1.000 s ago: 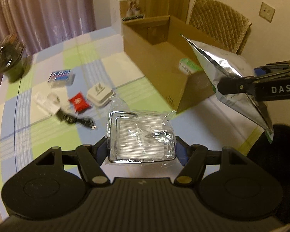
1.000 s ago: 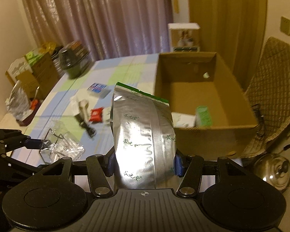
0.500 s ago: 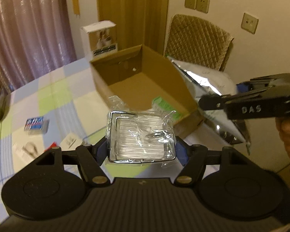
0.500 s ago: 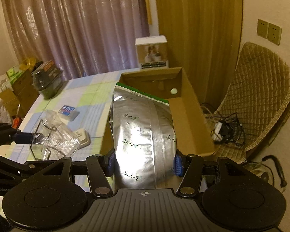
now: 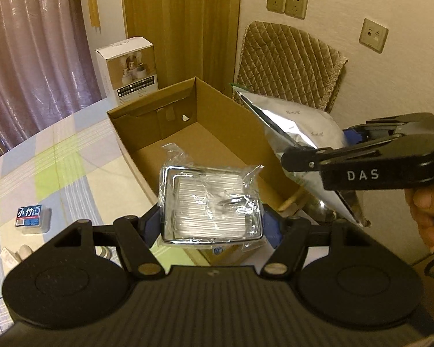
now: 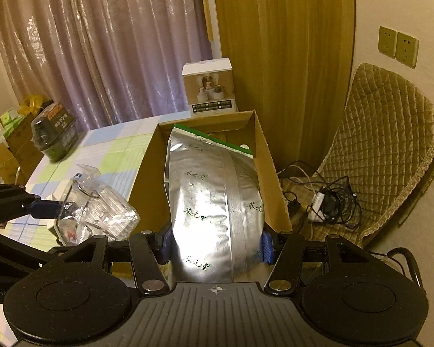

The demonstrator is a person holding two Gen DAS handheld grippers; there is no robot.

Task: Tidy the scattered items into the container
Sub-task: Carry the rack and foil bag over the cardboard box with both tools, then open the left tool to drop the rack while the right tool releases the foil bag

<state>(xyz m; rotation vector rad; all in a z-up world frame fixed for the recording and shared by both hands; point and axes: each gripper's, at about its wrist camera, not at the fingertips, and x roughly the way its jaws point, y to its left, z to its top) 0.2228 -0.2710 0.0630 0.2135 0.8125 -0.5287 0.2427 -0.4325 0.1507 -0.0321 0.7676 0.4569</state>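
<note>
Left gripper (image 5: 211, 225): fingers clamped on a chrome wire rack (image 5: 209, 205) sealed in clear plastic, held between the pads, jutting ahead of the tips. Cardboard box (image 5: 217, 121) lies open just beyond and below those tips. Right gripper (image 6: 214, 245): fingers clamped on a silver foil pouch (image 6: 214, 196), which stands up past the tips, its green-edged top over the box interior. A hand (image 5: 428, 211) grasps the right gripper's handle.
</note>
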